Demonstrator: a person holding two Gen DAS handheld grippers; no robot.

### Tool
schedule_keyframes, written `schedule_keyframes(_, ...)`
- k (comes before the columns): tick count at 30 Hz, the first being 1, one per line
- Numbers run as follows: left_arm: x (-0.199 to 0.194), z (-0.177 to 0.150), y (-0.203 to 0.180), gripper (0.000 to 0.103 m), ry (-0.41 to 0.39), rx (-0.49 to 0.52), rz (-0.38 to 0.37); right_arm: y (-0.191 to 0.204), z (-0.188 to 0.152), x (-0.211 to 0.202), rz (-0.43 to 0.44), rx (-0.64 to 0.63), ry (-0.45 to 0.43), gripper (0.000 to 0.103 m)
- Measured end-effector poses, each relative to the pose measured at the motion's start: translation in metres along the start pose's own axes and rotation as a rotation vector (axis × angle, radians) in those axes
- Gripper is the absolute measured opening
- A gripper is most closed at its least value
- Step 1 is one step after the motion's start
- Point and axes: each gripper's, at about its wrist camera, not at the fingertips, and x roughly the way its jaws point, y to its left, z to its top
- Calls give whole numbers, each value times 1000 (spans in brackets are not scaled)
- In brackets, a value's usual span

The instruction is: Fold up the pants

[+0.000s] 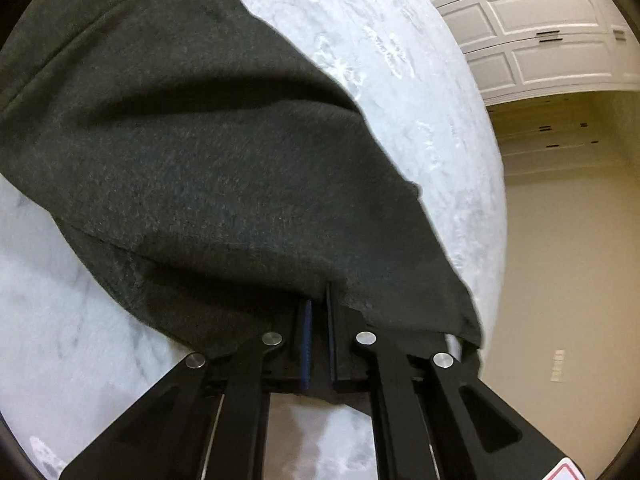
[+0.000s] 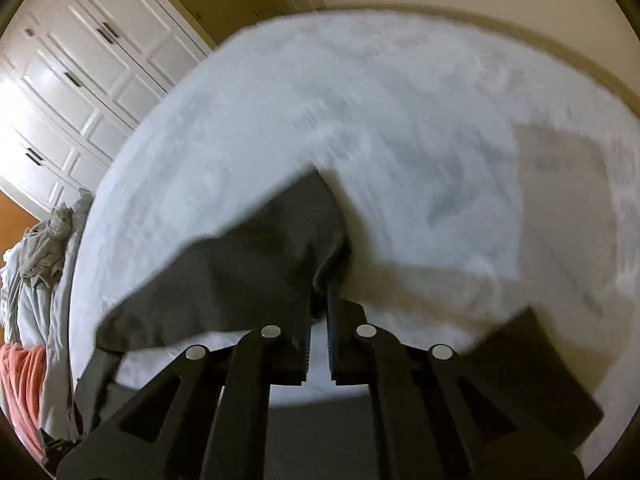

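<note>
**Holding dark pants up over a white bed, both tongs pinched on fabric**

Looking from the left wrist, the pants (image 1: 192, 152) spread wide across the white bed (image 1: 420, 100), which curves off to its edge on the right, with bare beige floor (image 1: 560, 260) beyond and white cabinet doors (image 1: 540, 20) further back. Plenty of uncovered bed surface right of the cloth and at lower left too.

Left tongs (image 1: 318, 304): jaws nearly together, only a thin gap, with the pants edge caught at the tips and draping over the right finger.

Right tongs (image 2: 319, 300): same narrow gap, tips buried in a bunched corner of the pants (image 2: 240, 272), which hang off to the left above the bed (image 2: 400, 120). This view is motion-blurred, so finer detail is hard to read.

Only the right wrist shows the heap of grey laundry (image 2: 44, 252) and an orange cloth (image 2: 20, 380) past the bed's left edge, plus the far bed edge against the wall
</note>
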Motion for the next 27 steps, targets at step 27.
schedule_keyframes(27, -64, -81, -10, 14, 10, 445, 251, -117, -74, -108, -236, -233, 91, 42)
